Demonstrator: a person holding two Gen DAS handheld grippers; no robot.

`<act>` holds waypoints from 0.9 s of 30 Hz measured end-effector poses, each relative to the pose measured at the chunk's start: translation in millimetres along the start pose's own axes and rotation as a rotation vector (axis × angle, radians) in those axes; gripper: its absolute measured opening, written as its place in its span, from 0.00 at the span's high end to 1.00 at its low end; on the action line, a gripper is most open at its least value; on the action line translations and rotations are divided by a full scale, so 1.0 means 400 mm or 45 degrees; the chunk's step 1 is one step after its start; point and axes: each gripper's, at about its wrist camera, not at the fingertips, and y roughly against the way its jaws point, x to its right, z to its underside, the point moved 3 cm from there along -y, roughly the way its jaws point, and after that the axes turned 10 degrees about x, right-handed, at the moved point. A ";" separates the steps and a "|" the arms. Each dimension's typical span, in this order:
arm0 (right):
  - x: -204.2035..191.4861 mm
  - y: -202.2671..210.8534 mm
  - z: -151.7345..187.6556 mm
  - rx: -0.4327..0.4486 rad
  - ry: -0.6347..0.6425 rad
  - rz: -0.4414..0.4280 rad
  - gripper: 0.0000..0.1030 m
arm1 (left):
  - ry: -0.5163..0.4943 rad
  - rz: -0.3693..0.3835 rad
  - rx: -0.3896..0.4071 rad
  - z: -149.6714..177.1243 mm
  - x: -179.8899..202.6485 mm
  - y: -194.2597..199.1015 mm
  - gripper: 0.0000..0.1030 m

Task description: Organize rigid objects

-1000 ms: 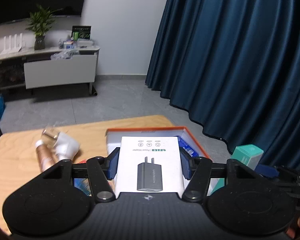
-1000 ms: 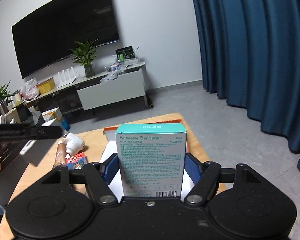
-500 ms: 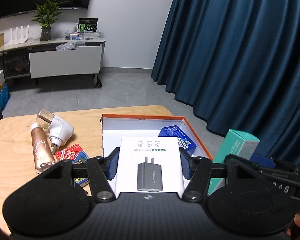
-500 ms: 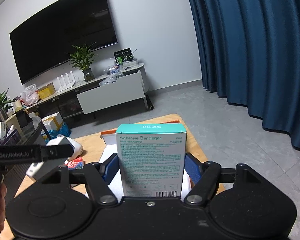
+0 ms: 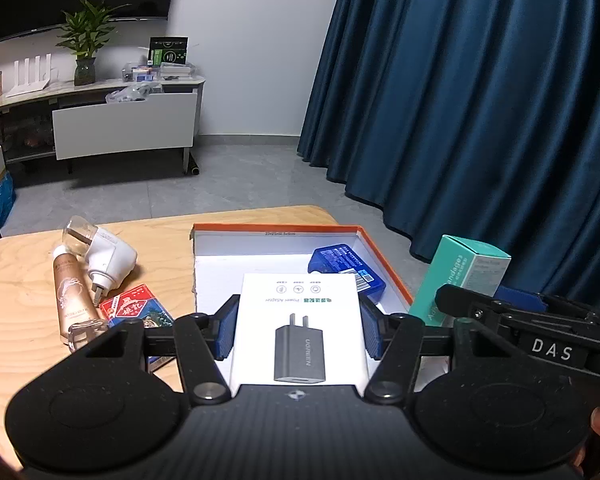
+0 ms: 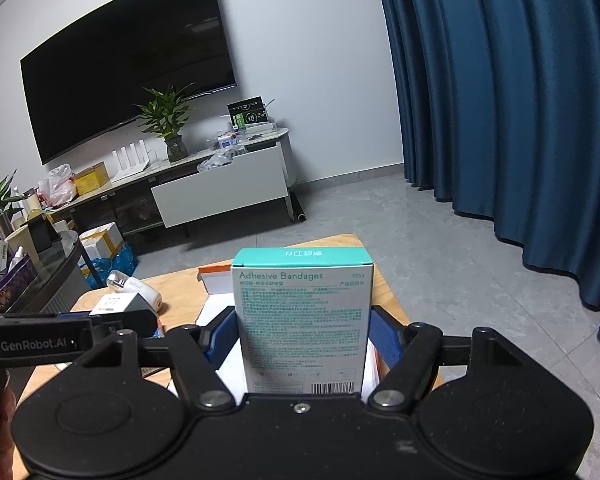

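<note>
Pale wood forms the table, seen from two cameras mounted on hand-held grippers. The left gripper is clenched on a white power adapter box, its blue pads pressed against both long sides. This box carries a picture of a grey plug and hangs above an open tray with an orange rim and a white floor. A blue packet lies flat in the tray's far right part.

On the table to the left of the tray lie a white plug-in device with a clear bulb, a tan tube touching it, and a red and blue card pack just beside both.

The right gripper grasps a teal box labelled "Adhesive Bandages", upright between its blue pads. In the left camera the same box shows at the right, tilted, just beyond the tray's right rim. Under it in the right camera, the tray's white floor shows.

Far behind stand a low white cabinet, a potted plant, a dark wall screen and deep blue curtains.
</note>
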 end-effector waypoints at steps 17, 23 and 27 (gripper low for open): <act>-0.009 0.005 -0.006 0.006 0.014 0.013 0.19 | 0.012 0.018 0.007 0.010 0.001 0.005 0.42; -0.013 0.009 -0.008 0.010 0.012 0.019 0.19 | 0.016 0.020 0.005 0.012 0.002 0.005 0.42; -0.010 0.010 -0.011 0.013 0.015 0.026 0.19 | 0.014 0.027 0.008 0.008 0.004 0.007 0.42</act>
